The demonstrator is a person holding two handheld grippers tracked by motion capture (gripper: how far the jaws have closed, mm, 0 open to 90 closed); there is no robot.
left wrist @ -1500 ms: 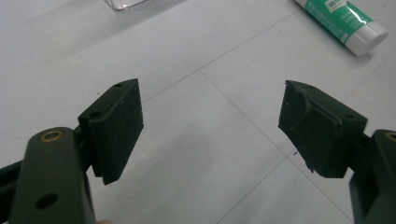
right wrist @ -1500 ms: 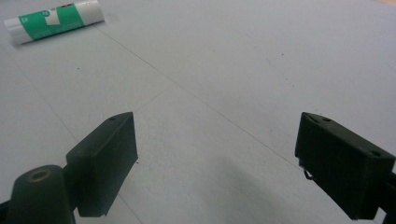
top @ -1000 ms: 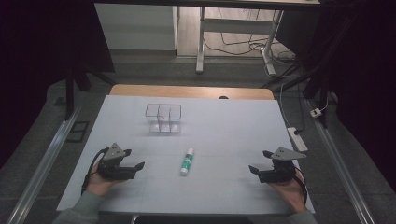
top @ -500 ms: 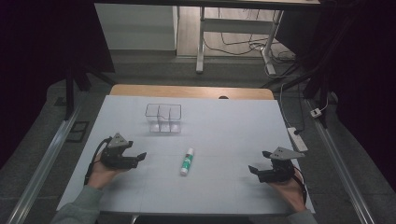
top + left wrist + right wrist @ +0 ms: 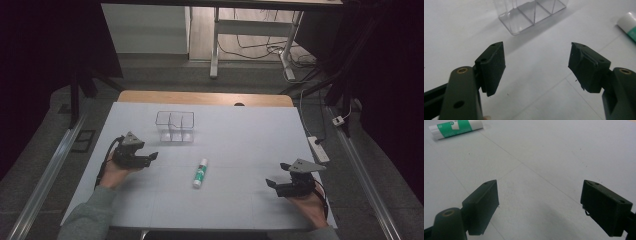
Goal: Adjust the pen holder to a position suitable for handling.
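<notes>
A white and green glue stick (image 5: 200,173) lies on its side near the middle of the white table (image 5: 240,145). Behind it stands a clear plastic box with compartments (image 5: 174,126). My left gripper (image 5: 153,157) is open at the left, raised a little, pointing right toward the glue stick, with nothing between its jaws. In the left gripper view its gripper (image 5: 536,65) faces the clear box (image 5: 529,13), with the glue stick (image 5: 629,26) at the right edge. My right gripper (image 5: 270,184) is open at the front right; its own view (image 5: 539,202) has the glue stick (image 5: 456,128) at top left.
A power strip (image 5: 318,149) with a cable lies on the floor right of the table. A wooden strip (image 5: 200,97) runs along the table's far edge. Metal rails (image 5: 45,185) flank the table on both sides.
My left gripper has moved away from the front edge, farther up the table toward the clear box. The right gripper and glue stick have stayed put.
</notes>
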